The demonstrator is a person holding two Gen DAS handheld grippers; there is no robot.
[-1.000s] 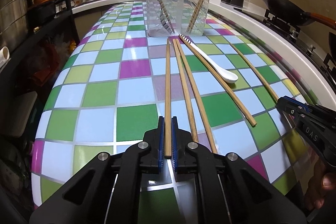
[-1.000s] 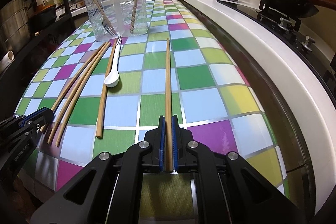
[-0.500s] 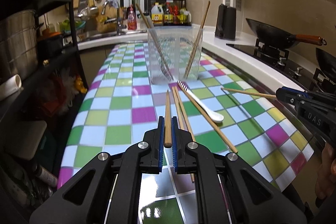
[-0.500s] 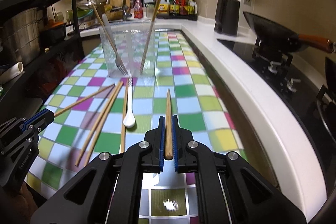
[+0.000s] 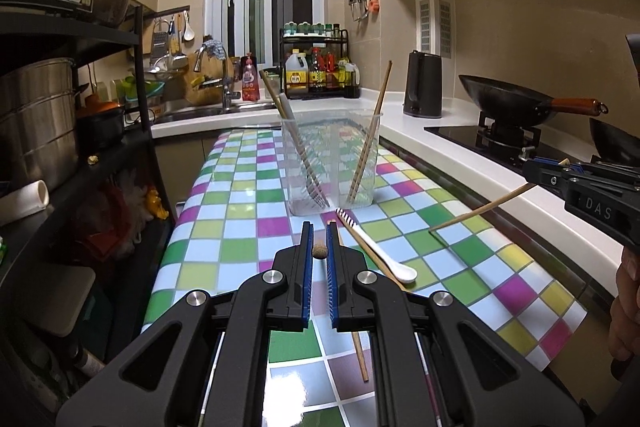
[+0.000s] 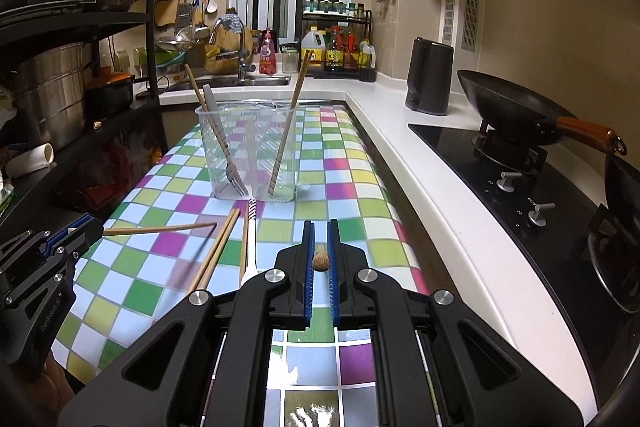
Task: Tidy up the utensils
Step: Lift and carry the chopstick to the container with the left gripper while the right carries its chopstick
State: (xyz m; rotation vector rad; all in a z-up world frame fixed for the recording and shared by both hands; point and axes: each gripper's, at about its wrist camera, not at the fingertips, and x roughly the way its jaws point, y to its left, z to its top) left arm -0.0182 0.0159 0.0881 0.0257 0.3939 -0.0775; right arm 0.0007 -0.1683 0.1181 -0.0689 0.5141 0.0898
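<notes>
My left gripper (image 5: 319, 237) is shut on a wooden chopstick (image 5: 319, 251), seen end-on and lifted off the checkered table (image 5: 240, 227). My right gripper (image 6: 320, 239) is shut on a second chopstick (image 6: 321, 259), also held in the air. Each gripper shows in the other's view: the right gripper (image 5: 534, 169) with its chopstick (image 5: 480, 211), the left gripper (image 6: 86, 227) with its chopstick (image 6: 160, 229). Ahead stands a clear plastic holder (image 5: 332, 163) (image 6: 248, 155) with a fork and chopsticks in it. A white spoon (image 5: 380, 255) and loose chopsticks (image 6: 216, 251) lie on the table.
A white counter (image 6: 420, 179) runs along the right with a black kettle (image 6: 430, 77), a hob and a wok (image 6: 512, 107). A dark shelf rack (image 5: 80, 147) with pots lines the left. The sink (image 5: 192, 113) and a bottle rack sit at the back.
Both grippers have risen and tilted up, each lifting its chopstick off the table. The spoon and the other chopsticks have stayed on the table.
</notes>
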